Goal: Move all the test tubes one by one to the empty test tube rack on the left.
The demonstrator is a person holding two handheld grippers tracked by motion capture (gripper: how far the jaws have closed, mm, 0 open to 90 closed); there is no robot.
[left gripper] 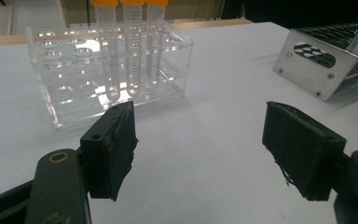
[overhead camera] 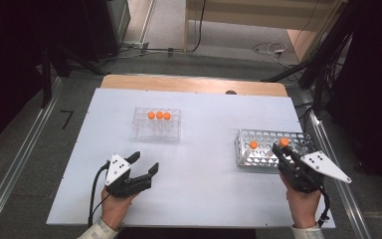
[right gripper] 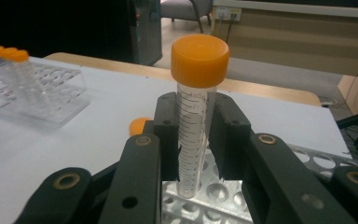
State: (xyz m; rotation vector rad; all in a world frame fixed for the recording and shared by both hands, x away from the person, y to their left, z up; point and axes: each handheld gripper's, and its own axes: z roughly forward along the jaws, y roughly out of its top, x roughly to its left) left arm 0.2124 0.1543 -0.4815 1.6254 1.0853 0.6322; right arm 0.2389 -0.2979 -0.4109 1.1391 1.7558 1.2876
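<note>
Right gripper (overhead camera: 284,151), in the high view, clamped on an orange-capped tube (overhead camera: 283,142) above the near edge of the metal rack (overhead camera: 271,148) at the table's right; one more capped tube (overhead camera: 253,145) standing in that rack toward its left end. Left gripper (overhead camera: 145,164) resting at the near left with jaws spread and nothing between them, well short of the clear acrylic rack (overhead camera: 157,123) that carries three orange-capped tubes (overhead camera: 159,115) in a row. Along the left gripper view: both black pads (left gripper: 114,149) wide apart over bare white table (left gripper: 205,140), the clear rack (left gripper: 107,74) ahead with its three tubes upright, a corner of the metal rack (left gripper: 317,60) off to the right. Along the right gripper view: pads (right gripper: 168,135) pressed on both sides of the graduated tube (right gripper: 196,116), held upright, its tip just above the holes of the metal rack (right gripper: 214,196), the other tube's cap (right gripper: 137,126) peeking out behind the left jaw. Judged as the lift-out step of a transfer from metal rack to clear rack. Next: raise until the tip clears the holes, carry across to the clear rack, line up over a free hole beside the three, lower straight without tilting.
</note>
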